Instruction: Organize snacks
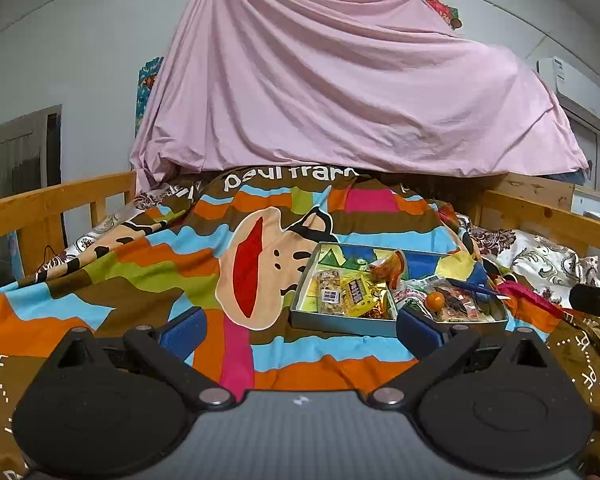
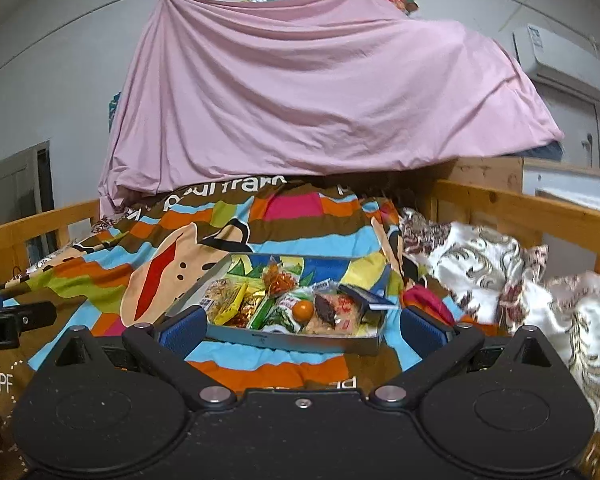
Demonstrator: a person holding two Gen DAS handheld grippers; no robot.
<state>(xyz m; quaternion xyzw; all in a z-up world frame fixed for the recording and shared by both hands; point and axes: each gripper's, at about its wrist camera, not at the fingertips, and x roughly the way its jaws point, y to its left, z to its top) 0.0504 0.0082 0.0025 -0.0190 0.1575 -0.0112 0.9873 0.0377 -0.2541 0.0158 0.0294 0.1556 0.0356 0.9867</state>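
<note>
Trays: one (image 2: 284, 340)
Oranges: one (image 2: 302, 309)
Yellow packets: one (image 1: 355, 295)
Green packets: one (image 2: 286, 308)
Pink sheets: one (image 2: 320, 92)
Grippers: two (image 1: 300, 326) (image 2: 302, 326)

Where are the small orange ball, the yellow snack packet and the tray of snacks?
small orange ball (image 2: 302, 309), right wrist view, middle of the ball.
yellow snack packet (image 1: 357, 294), left wrist view, printed front face.
tray (image 2: 292, 340), right wrist view, near outer wall.
</note>
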